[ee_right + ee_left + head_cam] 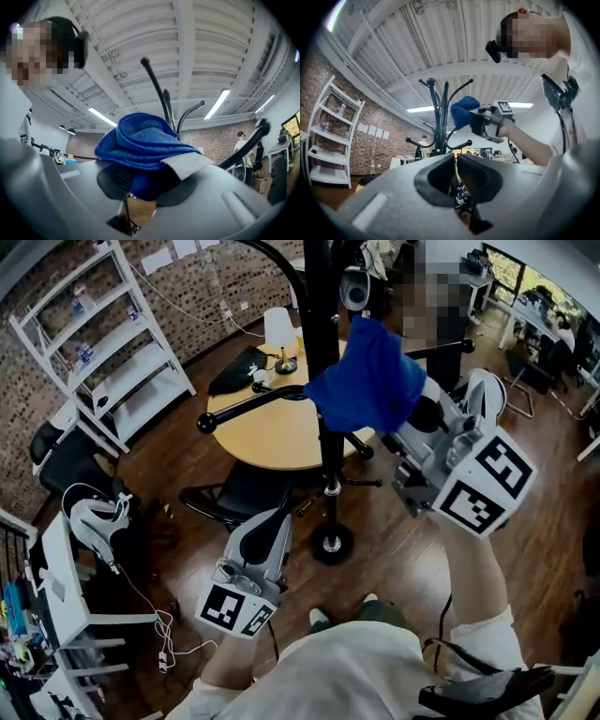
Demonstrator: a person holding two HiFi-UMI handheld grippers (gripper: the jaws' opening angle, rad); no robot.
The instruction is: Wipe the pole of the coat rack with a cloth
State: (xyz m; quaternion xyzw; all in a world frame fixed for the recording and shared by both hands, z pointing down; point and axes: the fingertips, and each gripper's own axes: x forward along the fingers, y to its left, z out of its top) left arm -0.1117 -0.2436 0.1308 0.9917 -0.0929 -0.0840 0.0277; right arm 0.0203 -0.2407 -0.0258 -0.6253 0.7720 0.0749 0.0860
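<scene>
Cloth (370, 376), blue, bunched in folds; clamped between the fingers of the right gripper (412, 423), raised at mid-height of the coat rack (326, 456). Fingers closed on the lower folds, pale label (187, 164) showing at one edge, bulk of the fabric spilling forward past the tips.

Left gripper (270, 526): low, near the body, pointing toward the rack's foot; fingers drawn together to a bare slit, holding nothing. Well apart from the cloth; judged idle for the wipe.

Pole (319, 296): black, upright, long axis vertical, rising from a round base (331, 542) on the wooden floor (394, 549). Stands just left of the cloth in the head view, with the fabric overlapping it there; contact likely but not certain. Right gripper clearly the nearer of the two. Judged need for the coming move: press the fabric leftward onto the pole, then travel along the vertical axis, up or down.

Hook arm (248, 404): black, curved, ball-tipped, branching left from the pole at cloth height; a likely obstruction to a downward stroke.

Worktop (272, 437): round, pale wood, beyond the pole; carrying a white lamp (278, 332) and a black bag (239, 371).

Shelf unit (112, 352): white, against the brick wall (187, 306), farthest left.
</scene>
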